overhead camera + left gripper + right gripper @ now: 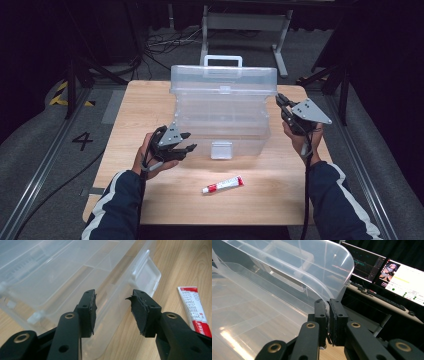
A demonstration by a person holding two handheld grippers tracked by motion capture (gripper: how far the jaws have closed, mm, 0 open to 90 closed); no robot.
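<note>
A: Where is the clear plastic box (222,112) sitting?

B: In the high view it stands in the middle of the wooden table (150,107), toward the upper centre of the frame. Its lid (223,80) is raised at the back, with the white handle (223,60) on top. The front latch (221,149) hangs down at the lower middle of the box.

A: And the right gripper (281,101)?

B: It is at the right side of the box in the high view. In the right gripper view its 2 jaws are pressed together at the centre bottom of the frame, pinching the thin edge of the lid (312,267) at its corner. The right gripper (328,312) has no gap left between the pads apart from the plastic.

A: The left gripper (187,141)?

B: Left of centre in the high view, just beside the box's front left. In the left gripper view the left gripper (113,311) has its jaws partly apart with nothing between them, pointing at the box wall (62,277) and the latch (146,275).

A: Anything else on the table?

B: 1 red and white tube (223,184) lies near the front edge, lower centre in the high view, apart from the box. It also shows at the right edge of the left gripper view (196,311).
</note>
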